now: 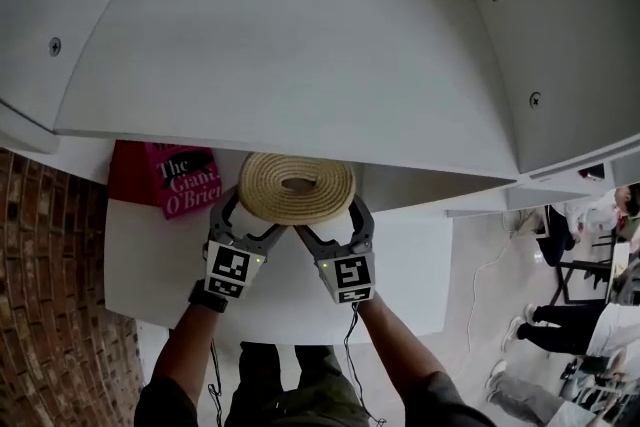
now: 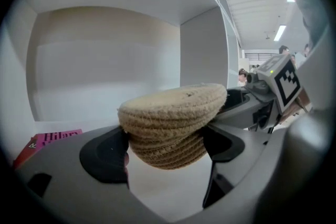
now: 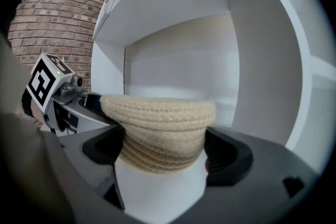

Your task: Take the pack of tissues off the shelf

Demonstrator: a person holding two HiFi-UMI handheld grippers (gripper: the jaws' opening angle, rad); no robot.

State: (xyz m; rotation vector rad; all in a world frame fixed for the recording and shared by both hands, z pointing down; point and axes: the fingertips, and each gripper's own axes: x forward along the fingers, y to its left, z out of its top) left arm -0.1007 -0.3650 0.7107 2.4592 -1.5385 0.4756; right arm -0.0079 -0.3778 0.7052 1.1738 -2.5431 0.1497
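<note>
Though rough and ribbed, round coiled-rope basket [image 1: 330, 197]

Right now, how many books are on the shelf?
1: a pink book lies flat at the left end of the shelf, beside the woven basket. The board above covers the shelf's back in the head view, so more may be hidden.

Pink book [image 1: 160, 177] lying flat near brick wall [image 1: 45, 295]; people [image 1: 560, 315] far right

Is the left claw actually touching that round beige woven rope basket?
Touching. In the left gripper view, the left gripper's black pads press against both sides of the round beige woven rope basket.
</note>
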